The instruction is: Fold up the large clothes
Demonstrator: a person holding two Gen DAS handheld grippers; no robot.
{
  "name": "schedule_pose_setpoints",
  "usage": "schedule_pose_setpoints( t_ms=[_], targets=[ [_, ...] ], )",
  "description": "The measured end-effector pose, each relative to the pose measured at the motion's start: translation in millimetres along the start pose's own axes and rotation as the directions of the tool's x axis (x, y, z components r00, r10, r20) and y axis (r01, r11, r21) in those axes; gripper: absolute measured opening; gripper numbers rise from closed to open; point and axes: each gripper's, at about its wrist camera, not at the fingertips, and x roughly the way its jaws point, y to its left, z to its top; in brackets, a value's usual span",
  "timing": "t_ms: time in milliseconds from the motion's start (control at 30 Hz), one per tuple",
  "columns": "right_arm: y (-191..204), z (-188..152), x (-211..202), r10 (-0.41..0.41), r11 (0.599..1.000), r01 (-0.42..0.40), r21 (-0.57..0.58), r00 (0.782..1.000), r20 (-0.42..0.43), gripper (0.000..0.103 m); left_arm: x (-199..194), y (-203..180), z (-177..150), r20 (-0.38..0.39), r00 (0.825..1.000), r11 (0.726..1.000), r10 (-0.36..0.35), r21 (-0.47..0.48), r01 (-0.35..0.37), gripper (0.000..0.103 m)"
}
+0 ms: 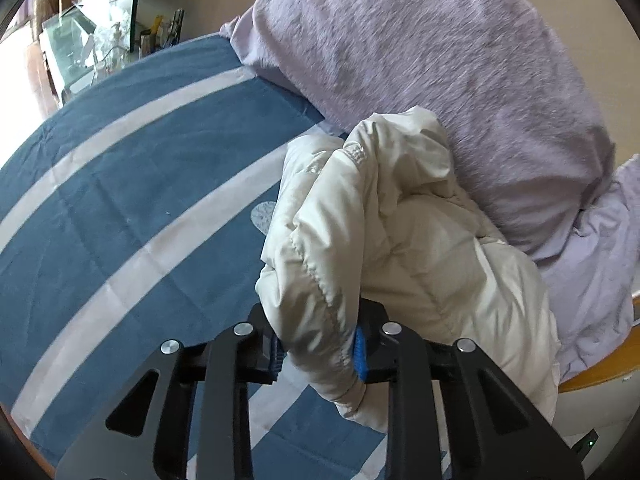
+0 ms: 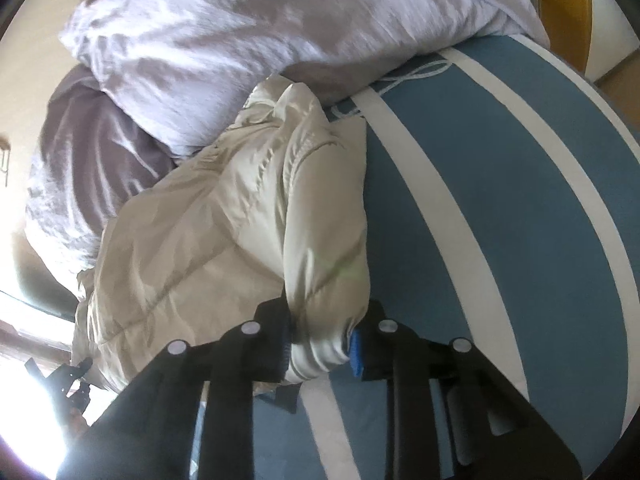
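A cream puffer jacket (image 1: 384, 232) is bunched up and lifted over a blue bed sheet with white stripes (image 1: 132, 184). My left gripper (image 1: 318, 350) is shut on a seamed edge of the jacket, with blue pads on either side of the fabric. In the right wrist view the same jacket (image 2: 224, 216) hangs in folds. My right gripper (image 2: 320, 346) is shut on another edge of it, near a cuff or hem. The other gripper (image 2: 68, 376) shows small at the lower left there.
A lilac pillow (image 1: 420, 60) lies behind the jacket, with a second one in the right wrist view (image 2: 248, 32). A white cord (image 2: 404, 74) lies on the sheet by the pillow. A wooden bed frame (image 1: 600, 368) borders the bed. A cluttered desk by a window (image 1: 80, 48) stands beyond.
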Motion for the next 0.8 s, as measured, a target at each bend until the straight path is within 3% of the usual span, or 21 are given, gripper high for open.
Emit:
schedule_pose_setpoints(
  t_ms=[400, 800],
  targets=[
    [4, -74, -32, 0.041, 0.999, -0.041, -0.010, 0.999, -0.019, 0.022, -37, 67, -31, 0.007, 1.000, 1.000, -0.014, 0.021, 0.014, 0.026],
    [-6, -141, -62, 0.054, 0.998, -0.054, -0.017, 0.998, -0.023, 0.022, -80, 128, -65, -0.003, 0.999, 0.999, -0.049, -0.015, 0.049, 0.026]
  ],
)
